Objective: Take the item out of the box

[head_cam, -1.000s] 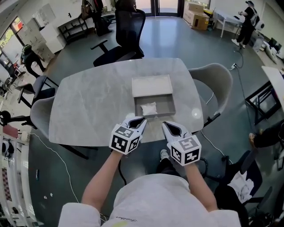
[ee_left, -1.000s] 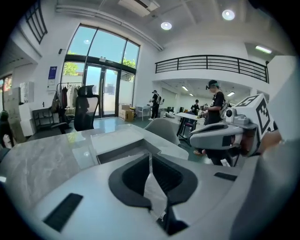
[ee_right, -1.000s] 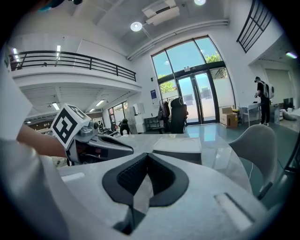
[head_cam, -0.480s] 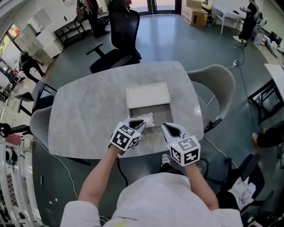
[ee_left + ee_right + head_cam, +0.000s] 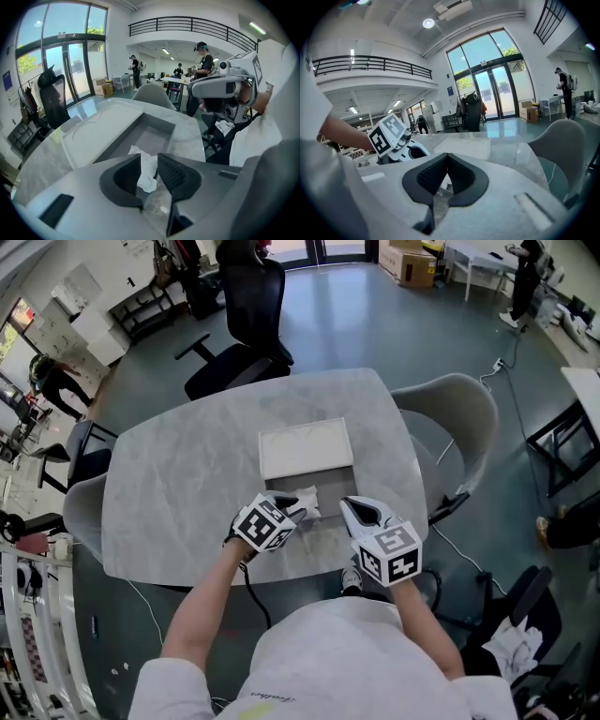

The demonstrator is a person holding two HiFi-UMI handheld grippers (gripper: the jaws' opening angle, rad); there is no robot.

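The open grey box (image 5: 330, 527) lies at the table's near edge, with its white lid (image 5: 307, 448) just beyond it. A crumpled white item (image 5: 306, 502) rests in the box. My left gripper (image 5: 286, 512) reaches into the box, and in the left gripper view its jaws (image 5: 149, 168) are pinched on the white item (image 5: 148, 165) with only a narrow gap. My right gripper (image 5: 361, 514) hovers at the box's right side. It is shut with nothing in it (image 5: 446, 161).
The grey marble table (image 5: 169, 484) has bare surface left of the box. Grey chairs (image 5: 455, 418) stand at its right and left, and a black office chair (image 5: 246, 296) at the far side. People stand in the room's far corners.
My left gripper has moved forward into the box and now sits on the white item. The right gripper has hardly moved. The head view has shifted slightly.
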